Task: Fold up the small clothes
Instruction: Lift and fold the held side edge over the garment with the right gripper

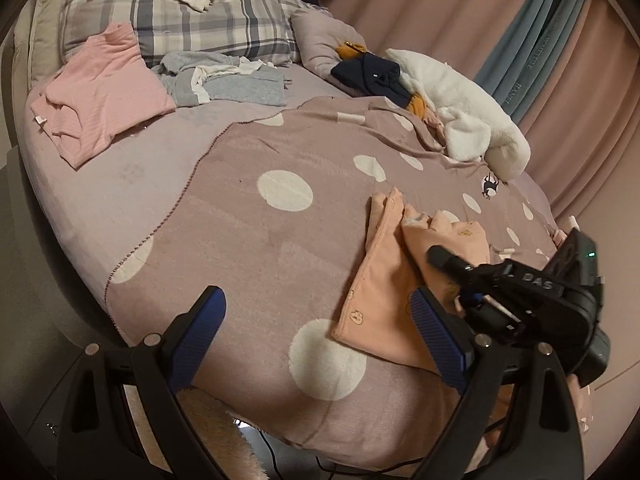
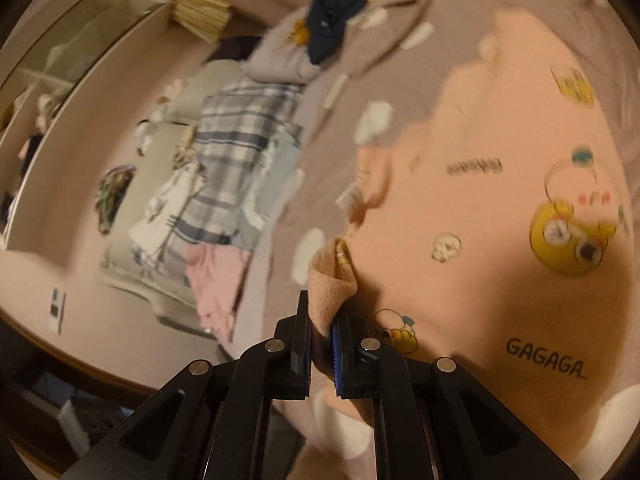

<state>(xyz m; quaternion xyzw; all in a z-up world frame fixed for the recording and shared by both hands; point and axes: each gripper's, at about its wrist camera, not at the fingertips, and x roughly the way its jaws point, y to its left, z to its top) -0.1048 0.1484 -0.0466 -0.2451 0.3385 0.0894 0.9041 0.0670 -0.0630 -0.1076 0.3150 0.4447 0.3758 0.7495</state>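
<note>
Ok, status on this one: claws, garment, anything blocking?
Right claw shut on peach garment edge. Left claw open, empty, over dotted blanket. Nothing blocking.

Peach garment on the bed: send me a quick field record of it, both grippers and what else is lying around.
garment: peach printed garment, partly folded, on the polka-dot blanket
right gripper: shut on an edge of the garment
left gripper: open, empty, above the blanket beside the garment
other clothes: pink top and grey pile near the plaid pillow; white fluffy item and navy item on the far side
</note>
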